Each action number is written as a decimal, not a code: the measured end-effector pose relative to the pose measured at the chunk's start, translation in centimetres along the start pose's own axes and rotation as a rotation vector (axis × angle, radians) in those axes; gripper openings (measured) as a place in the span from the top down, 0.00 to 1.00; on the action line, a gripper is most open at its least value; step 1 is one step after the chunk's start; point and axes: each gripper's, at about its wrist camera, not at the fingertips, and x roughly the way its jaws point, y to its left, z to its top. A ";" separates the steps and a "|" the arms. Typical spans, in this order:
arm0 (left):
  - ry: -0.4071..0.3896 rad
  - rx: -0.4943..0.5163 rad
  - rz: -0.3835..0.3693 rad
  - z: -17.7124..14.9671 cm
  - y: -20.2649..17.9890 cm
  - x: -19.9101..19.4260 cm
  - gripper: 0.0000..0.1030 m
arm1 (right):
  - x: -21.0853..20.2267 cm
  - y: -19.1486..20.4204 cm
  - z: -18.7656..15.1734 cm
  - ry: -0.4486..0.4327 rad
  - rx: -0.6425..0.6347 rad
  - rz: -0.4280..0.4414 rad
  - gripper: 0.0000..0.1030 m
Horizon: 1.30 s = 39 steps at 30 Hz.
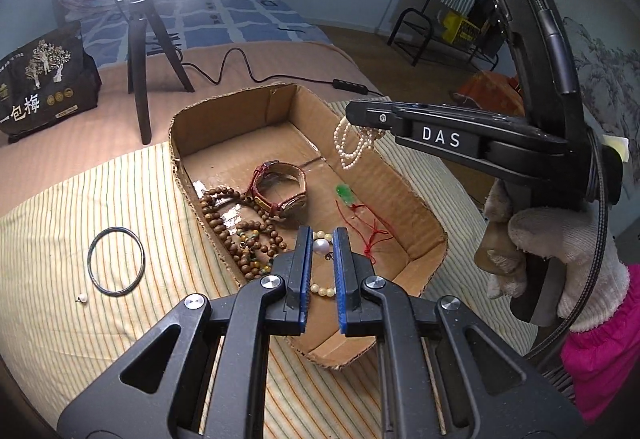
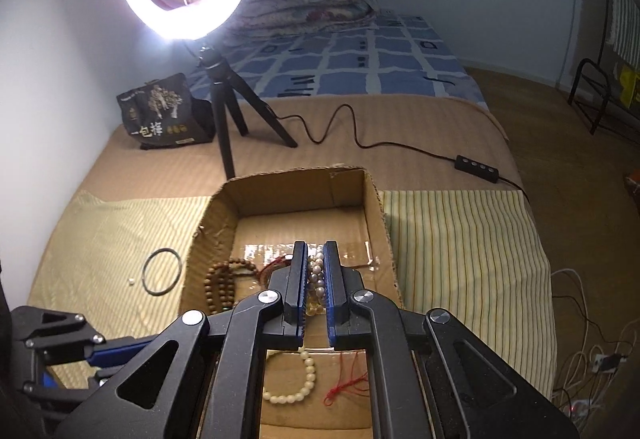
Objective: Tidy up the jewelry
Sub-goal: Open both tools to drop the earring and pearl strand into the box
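Both jaws are nearly pressed together. Those of the right gripper [image 1: 350, 115] pinch a pearl necklace [image 1: 354, 143], whose loops dangle over the far right wall of an open cardboard box [image 1: 400, 179]. Those of the left gripper [image 1: 323, 239] pinch a cream bead bracelet [image 1: 322, 289] bearing one large pearl, above the box's near end. Inside the box lie a red-strapped watch [image 1: 280, 187], wooden prayer beads [image 1: 224, 211] and a green pendant on red cord [image 1: 346, 195]. On the striped cloth [image 1: 60, 239] left of the box, well apart from it, rest a thin dark bangle [image 1: 116, 261] and a tiny pearl [image 1: 83, 297]. A gloved hand [image 1: 560, 251] grips the right gripper's handle, which angles downward from the right. Beyond the box, bare bed leads to a ring light tripod [image 1: 140, 51].
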 end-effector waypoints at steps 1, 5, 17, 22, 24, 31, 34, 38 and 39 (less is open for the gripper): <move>0.002 0.000 0.002 0.0 0.0 0.1 0.92 | 0.2 -0.1 -0.1 0.004 0.004 0.000 0.94; 0.005 -0.003 0.013 0.1 0.0 0.5 0.92 | 0.7 -0.7 -0.3 0.021 0.020 -0.002 0.94; -0.003 0.002 0.028 0.2 -0.2 0.4 0.92 | 1.0 -0.7 -0.3 0.031 0.029 0.008 0.94; -0.001 0.020 0.040 0.1 -0.6 0.3 0.90 | 1.1 -0.7 -0.3 0.035 0.034 0.001 0.92; -0.002 0.025 0.051 0.0 -0.7 0.3 0.71 | 1.1 -0.7 -0.4 0.036 0.036 -0.003 0.79; -0.020 0.029 0.073 -0.1 -0.5 -0.3 0.61 | 0.3 -0.7 -0.2 0.002 0.037 -0.046 0.37; -0.028 0.038 0.086 -0.2 -0.5 -0.6 0.60 | 0.2 -0.8 -0.2 -0.007 0.042 -0.069 0.28; -0.045 0.053 0.096 -0.2 -0.7 -1.2 0.60 | -0.2 -0.7 -0.2 -0.012 0.036 -0.088 0.28; -0.049 0.056 0.097 -0.3 -0.8 -1.4 0.60 | -0.3 -0.6 -0.2 -0.014 0.035 -0.092 0.28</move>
